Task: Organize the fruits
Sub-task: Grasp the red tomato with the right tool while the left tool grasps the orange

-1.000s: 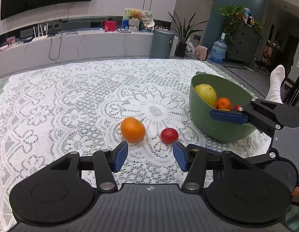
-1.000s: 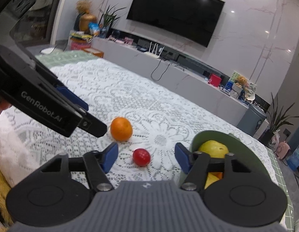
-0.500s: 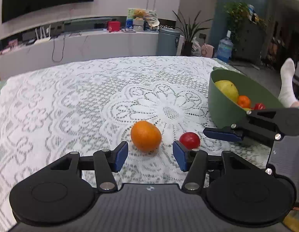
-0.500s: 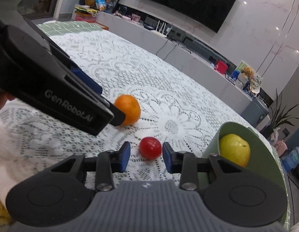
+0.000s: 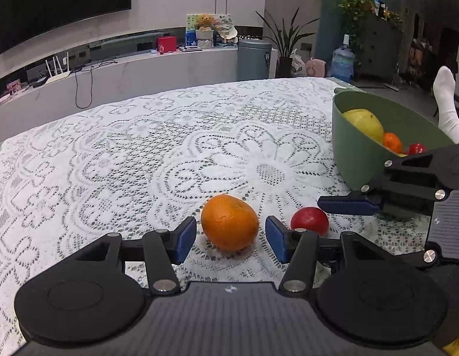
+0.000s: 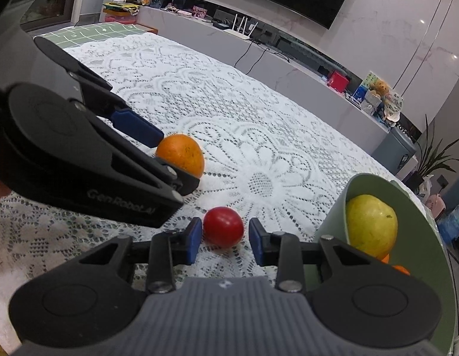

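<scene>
Left wrist view: the left gripper (image 5: 230,238) has its blue pads apart, flanking the orange (image 5: 230,222) with a clear gap on each side; the pads do not touch it. The orange is round with a dimpled skin and rests on the white lace cloth (image 5: 140,160). The red fruit (image 5: 310,220), smooth and glossy, lies just to the right, its lower edge hidden behind the left gripper's right finger. The right gripper (image 5: 348,203) enters from the right, cut off by the frame edge; only one blue pad shows, beside the red fruit, and contact cannot be told here. The green bowl (image 5: 357,160), matte and round, is partly hidden by that gripper and holds a yellow fruit (image 5: 363,123), a small orange fruit and a red one, all partly covered by the rim. Right wrist view: the right gripper (image 6: 223,238) has just been closing, with the red fruit (image 6: 224,227) between its pads; the left pad lies at the fruit's skin, a narrow gap shows at the right pad, so no clamp is seen. The left gripper (image 6: 158,145) covers part of the orange (image 6: 182,154). The bowl (image 6: 374,190) is cut off at the right edge.
</scene>
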The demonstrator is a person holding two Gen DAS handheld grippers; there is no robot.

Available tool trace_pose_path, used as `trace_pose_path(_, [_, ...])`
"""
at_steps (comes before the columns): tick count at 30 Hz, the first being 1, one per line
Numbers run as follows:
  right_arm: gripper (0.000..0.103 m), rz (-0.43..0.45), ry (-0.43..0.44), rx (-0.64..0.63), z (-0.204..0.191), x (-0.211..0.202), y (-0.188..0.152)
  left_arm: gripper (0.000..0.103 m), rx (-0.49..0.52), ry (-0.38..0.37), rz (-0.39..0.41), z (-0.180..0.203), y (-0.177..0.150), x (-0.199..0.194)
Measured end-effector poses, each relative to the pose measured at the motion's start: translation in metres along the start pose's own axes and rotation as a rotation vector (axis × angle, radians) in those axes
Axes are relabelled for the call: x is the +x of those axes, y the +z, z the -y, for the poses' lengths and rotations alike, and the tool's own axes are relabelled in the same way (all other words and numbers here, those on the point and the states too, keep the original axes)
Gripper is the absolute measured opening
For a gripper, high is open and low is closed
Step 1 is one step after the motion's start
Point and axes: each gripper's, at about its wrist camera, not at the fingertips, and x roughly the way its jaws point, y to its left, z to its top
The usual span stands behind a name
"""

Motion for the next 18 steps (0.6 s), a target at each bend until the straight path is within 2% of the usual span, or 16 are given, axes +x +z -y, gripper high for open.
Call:
trace_pose_path(11, [0.027,-0.011,0.018,0.011,0.0027,0.0050,0.0016,0.063,0.003,-0.010,-0.007,0.0005,0.0001,0.0083])
trace_pose_path(15, [0.027,-0.012,0.021,0.013,0.0035,0.0045,0.0018,0.050,0.001,-0.006,-0.013,0.0007,-0.0003,0.0091])
trace_pose_path(18, [0.027,-0.012,0.020,0.014,0.0035,0.0046,0.0017,0.050,-0.011,-0.011,-0.013,-0.0005,-0.0008,0.0087])
